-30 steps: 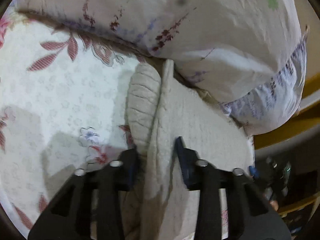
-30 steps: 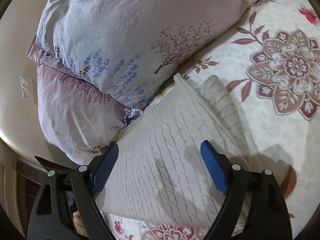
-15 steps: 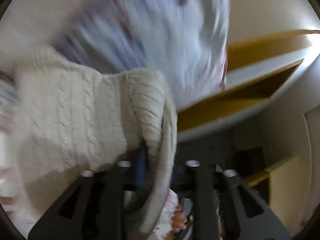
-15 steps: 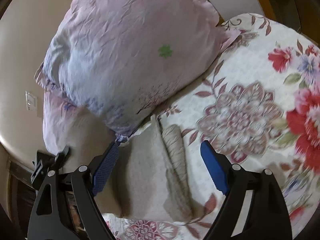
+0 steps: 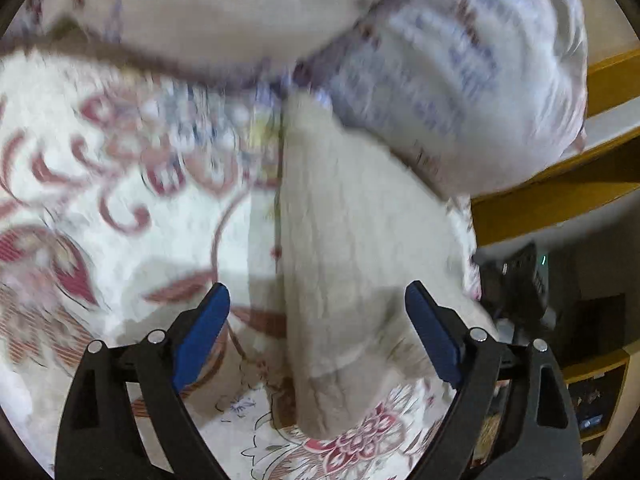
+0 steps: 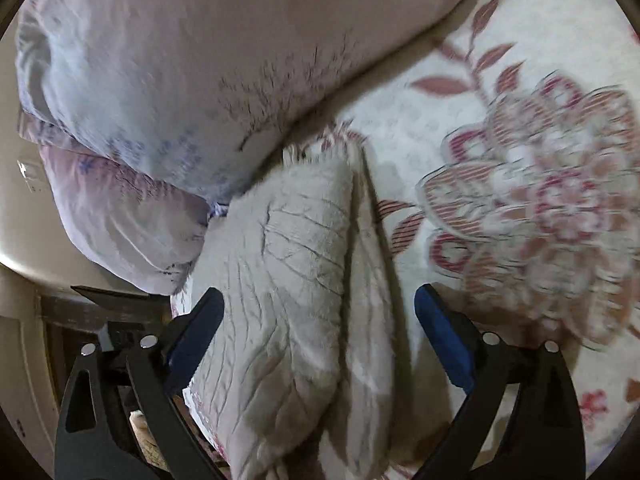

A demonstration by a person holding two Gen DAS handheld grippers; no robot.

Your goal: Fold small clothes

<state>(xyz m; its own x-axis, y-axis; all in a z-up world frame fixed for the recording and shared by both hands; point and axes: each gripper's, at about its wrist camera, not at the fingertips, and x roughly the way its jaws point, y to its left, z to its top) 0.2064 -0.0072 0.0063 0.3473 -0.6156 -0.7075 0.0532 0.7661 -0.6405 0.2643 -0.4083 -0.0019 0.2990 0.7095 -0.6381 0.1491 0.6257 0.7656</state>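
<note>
A cream cable-knit sweater lies folded on the floral bedspread, near the bed's corner and against the pillows. My left gripper is open and empty above the sweater's near end. In the right wrist view the same sweater shows as a folded bundle with a narrower fold along its right side. My right gripper is open and empty, its fingers standing either side of the bundle above it.
Two pale floral pillows press against the sweater's far end; they also show in the left wrist view. The bed edge and a yellow wooden frame lie to the right, with dark furniture beyond.
My left gripper was shut on the sweater and lifted a fold over; it has now let go and stands open. My right gripper stayed open and moved back close over the bundle.
</note>
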